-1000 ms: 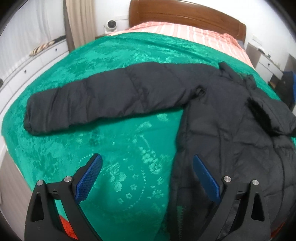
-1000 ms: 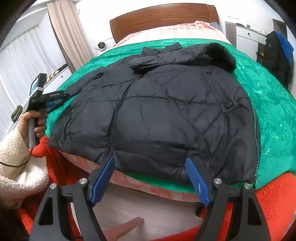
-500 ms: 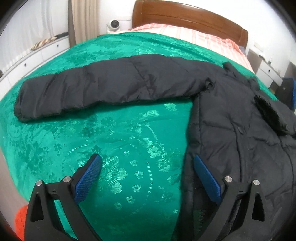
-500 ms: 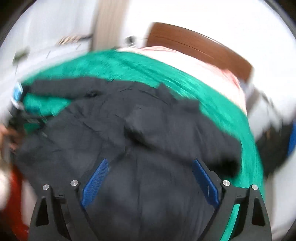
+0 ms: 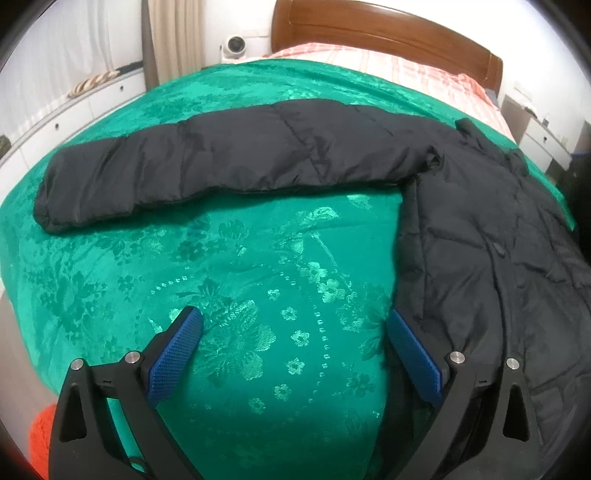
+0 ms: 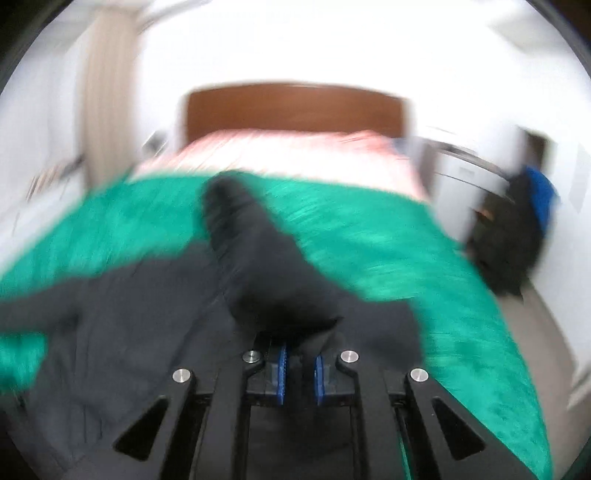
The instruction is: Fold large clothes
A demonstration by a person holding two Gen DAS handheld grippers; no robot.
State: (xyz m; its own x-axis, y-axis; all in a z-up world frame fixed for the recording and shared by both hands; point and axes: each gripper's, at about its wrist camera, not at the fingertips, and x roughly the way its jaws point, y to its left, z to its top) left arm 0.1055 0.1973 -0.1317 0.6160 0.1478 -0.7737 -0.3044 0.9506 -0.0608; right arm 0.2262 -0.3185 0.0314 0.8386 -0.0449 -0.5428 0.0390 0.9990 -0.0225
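A black puffer jacket lies flat on a green floral bedspread, one sleeve stretched out to the left. My left gripper is open and empty, low over the bedspread beside the jacket's side edge. The right wrist view is blurred by motion. There my right gripper is shut on a fold of the black jacket, near its hood or other sleeve; I cannot tell which.
A wooden headboard and pink striped sheet are at the far end. White drawers line the left wall. A dark garment hangs by the right wall. An orange fleece lies at the near left.
My right gripper has swung over the jacket and closed on its fabric. My left gripper has moved forward over the bedspread and stays open.
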